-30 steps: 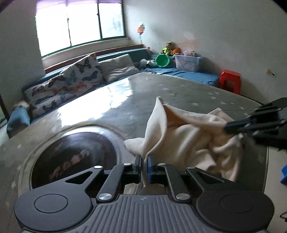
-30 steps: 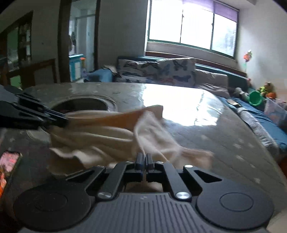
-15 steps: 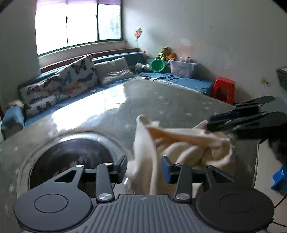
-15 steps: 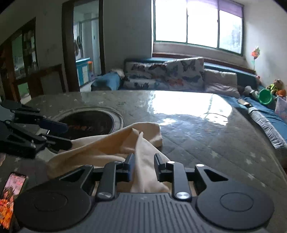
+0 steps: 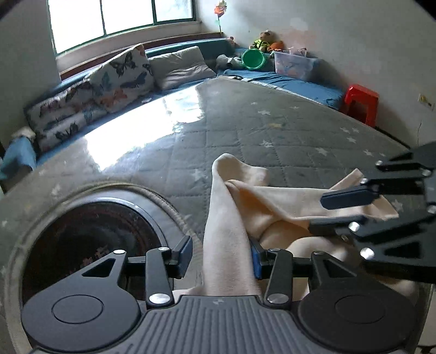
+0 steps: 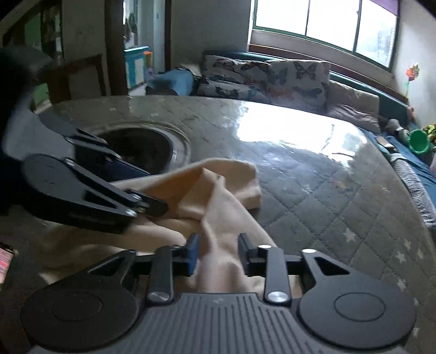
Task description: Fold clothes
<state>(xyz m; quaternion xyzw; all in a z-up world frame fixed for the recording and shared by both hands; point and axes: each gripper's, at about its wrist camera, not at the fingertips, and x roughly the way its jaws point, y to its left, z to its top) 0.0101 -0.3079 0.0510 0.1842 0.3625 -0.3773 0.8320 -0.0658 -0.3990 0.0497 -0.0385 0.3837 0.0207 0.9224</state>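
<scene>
— Where did the cloth lie from the grippers?

— A ridge of the cream garment ran straight ahead between the left gripper fingers, which were closing with one pad apparently still clear. The right gripper straddled another fold, jaws opening, not pinching. Both were equally near.

— And the bulk?

— Bunched between the two tools, long axis running across from one to the other, a flap spilling forward.

— Beneath, beyond?

— A quilted grey tabletop with a round dark well on the left; farther off, butterfly cushions under the window.
</scene>
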